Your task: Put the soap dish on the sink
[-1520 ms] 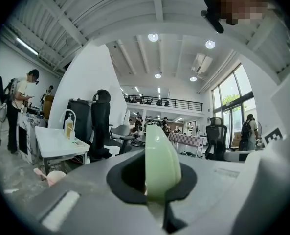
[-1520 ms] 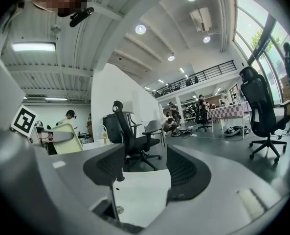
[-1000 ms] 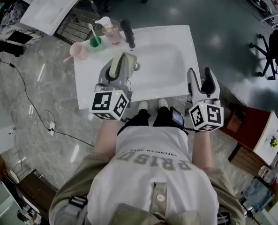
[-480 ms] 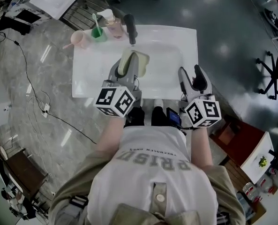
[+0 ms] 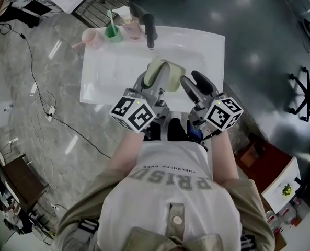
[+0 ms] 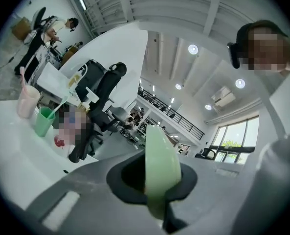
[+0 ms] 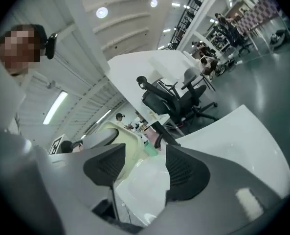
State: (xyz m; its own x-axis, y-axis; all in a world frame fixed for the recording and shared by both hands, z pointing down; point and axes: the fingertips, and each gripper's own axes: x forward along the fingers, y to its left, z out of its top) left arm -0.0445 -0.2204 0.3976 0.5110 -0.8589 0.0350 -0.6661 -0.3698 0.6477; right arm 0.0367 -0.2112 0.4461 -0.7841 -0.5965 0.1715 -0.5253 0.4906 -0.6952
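The pale green soap dish [image 5: 165,68] is pinched on edge in my left gripper [image 5: 153,81], which is shut on it over the white sink [image 5: 107,72] basin. In the left gripper view the dish [image 6: 160,163] stands upright between the closed jaws [image 6: 158,199]. My right gripper [image 5: 192,81] hangs just right of the dish, open, with nothing between its pads [image 7: 186,173]. From the right gripper view [image 7: 145,170] the dish [image 7: 127,146] shows to the left, past the jaws.
At the sink's back rim stand a pink cup [image 5: 92,36], a green cup [image 5: 112,31] with a toothbrush, a soap bottle [image 5: 131,24] and a black faucet [image 5: 150,30]. Cables lie on the floor at left [image 5: 50,109]. Office chairs [image 7: 176,99] stand beyond the sink.
The left gripper has carried the dish rightward over the basin and rolled. The right gripper has swung in to the left, close beside the dish, and rolled too.
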